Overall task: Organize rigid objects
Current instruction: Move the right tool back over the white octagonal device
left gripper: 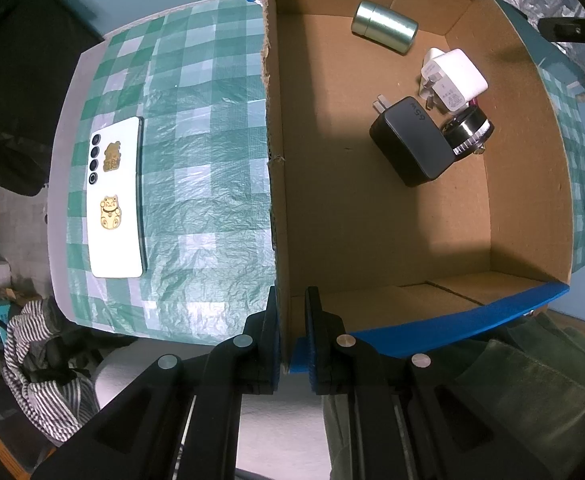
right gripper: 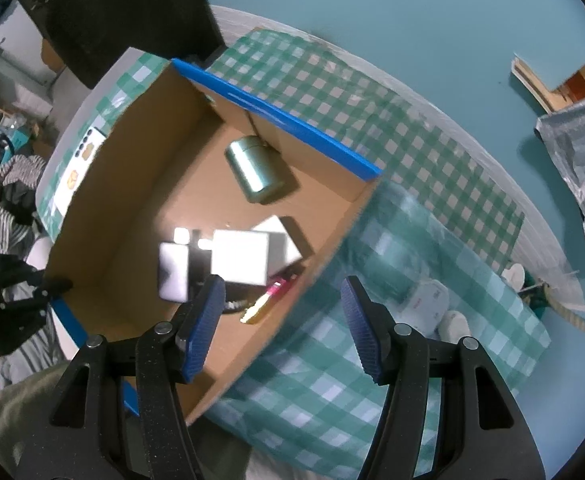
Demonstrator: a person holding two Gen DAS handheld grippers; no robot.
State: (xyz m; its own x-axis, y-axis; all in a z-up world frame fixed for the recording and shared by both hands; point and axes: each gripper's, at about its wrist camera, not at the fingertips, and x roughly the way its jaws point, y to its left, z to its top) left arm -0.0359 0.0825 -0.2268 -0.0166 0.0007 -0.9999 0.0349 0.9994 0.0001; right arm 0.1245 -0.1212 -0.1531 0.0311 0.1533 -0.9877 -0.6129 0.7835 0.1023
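- A cardboard box [left gripper: 372,220] stands on the green-checked tablecloth [left gripper: 204,160], holding a metal tin [left gripper: 384,26], white charger [left gripper: 454,76] and black charger [left gripper: 412,146].
- A round metal object [left gripper: 468,132] lies half hidden behind the black charger.
- The left gripper [left gripper: 292,336] clamps the box's wall.
- The right gripper [right gripper: 282,320] hangs empty, jaws parted.
- A white phone [left gripper: 114,200] lies outside the box.

left gripper [left gripper: 292,332] jaws clamped, right gripper [right gripper: 282,326] jaws parted
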